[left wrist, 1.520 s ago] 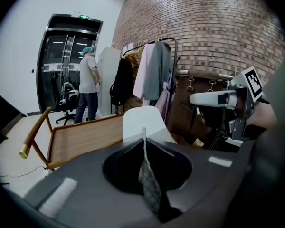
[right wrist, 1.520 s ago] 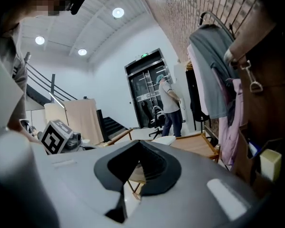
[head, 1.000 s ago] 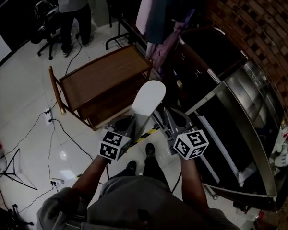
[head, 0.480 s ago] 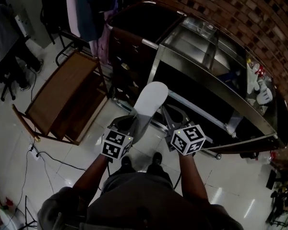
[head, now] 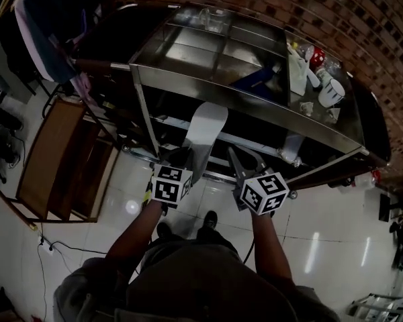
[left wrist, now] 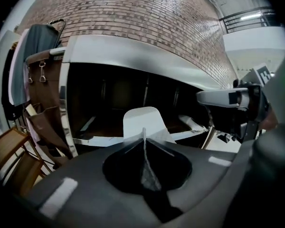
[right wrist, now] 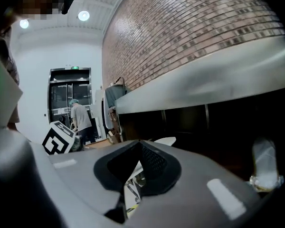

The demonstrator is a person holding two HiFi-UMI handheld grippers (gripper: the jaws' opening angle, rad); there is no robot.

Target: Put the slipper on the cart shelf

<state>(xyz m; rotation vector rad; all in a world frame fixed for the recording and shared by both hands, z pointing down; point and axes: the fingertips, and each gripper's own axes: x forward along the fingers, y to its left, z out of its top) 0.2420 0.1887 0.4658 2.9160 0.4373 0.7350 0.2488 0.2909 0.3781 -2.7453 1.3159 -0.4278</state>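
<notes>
Slipper, white and flat: one end pinched in the left claw, held in the air, free end pointing into the steel cart at lower shelf height. It lies on no shelf. Right claw just beside it, spread and empty.

Judgement: keep the sole level, pass right of the corner post, and go well in before letting go.

Glossy tiled floor; brick wall beyond; wooden trolley at left.

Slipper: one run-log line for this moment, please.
phase: carry | left gripper: shut on slipper | right gripper: open, empty | slipper: held before cart, not placed
</notes>
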